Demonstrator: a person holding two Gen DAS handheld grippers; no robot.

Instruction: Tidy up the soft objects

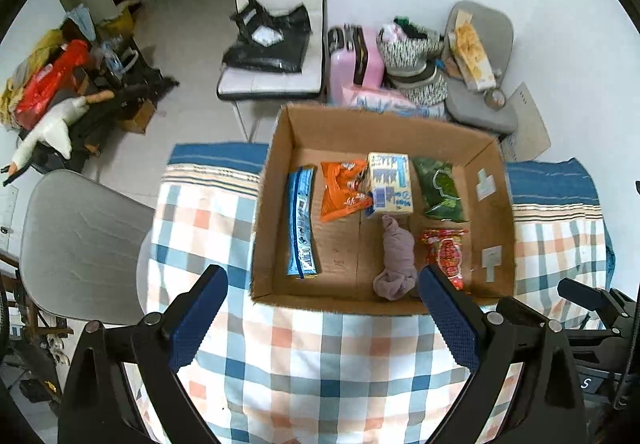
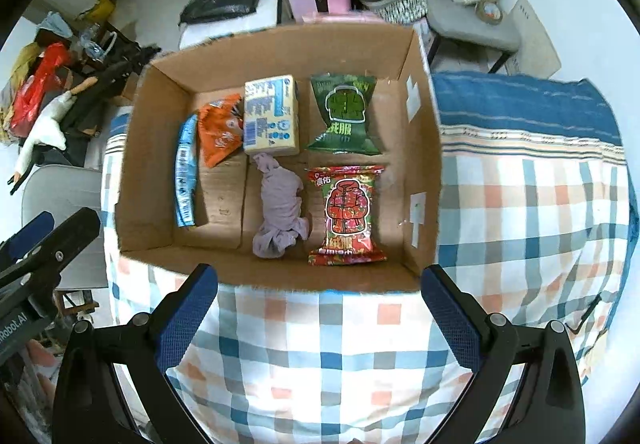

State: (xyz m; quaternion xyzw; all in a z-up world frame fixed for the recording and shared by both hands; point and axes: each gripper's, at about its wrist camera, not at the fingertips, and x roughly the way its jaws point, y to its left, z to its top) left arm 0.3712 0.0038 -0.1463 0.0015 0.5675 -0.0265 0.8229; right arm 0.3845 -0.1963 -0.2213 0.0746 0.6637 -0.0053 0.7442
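A cardboard box (image 1: 272, 204) (image 2: 140, 164) sits on a checked cloth. Inside lie a blue packet (image 1: 302, 224) (image 2: 186, 172), an orange packet (image 1: 342, 190) (image 2: 220, 132), a cream-yellow pack (image 1: 390, 184) (image 2: 272, 116), a green packet (image 1: 440, 190) (image 2: 346, 112), a red packet (image 1: 446, 254) (image 2: 348, 212) and a mauve bundled cloth (image 1: 396, 260) (image 2: 280, 204). My left gripper (image 1: 322, 312) is open and empty, held above the box's near wall. My right gripper (image 2: 320, 308) is open and empty, also above the near wall. The left gripper's body shows in the right wrist view (image 2: 44, 244).
The checked cloth (image 1: 320, 364) (image 2: 520, 204) covers the table. A grey chair (image 1: 80, 244) stands at the left. Beyond the table are a white chair (image 1: 276, 44) with a black bag, a pink case (image 1: 356, 60) and another grey chair (image 1: 480, 84) with clutter.
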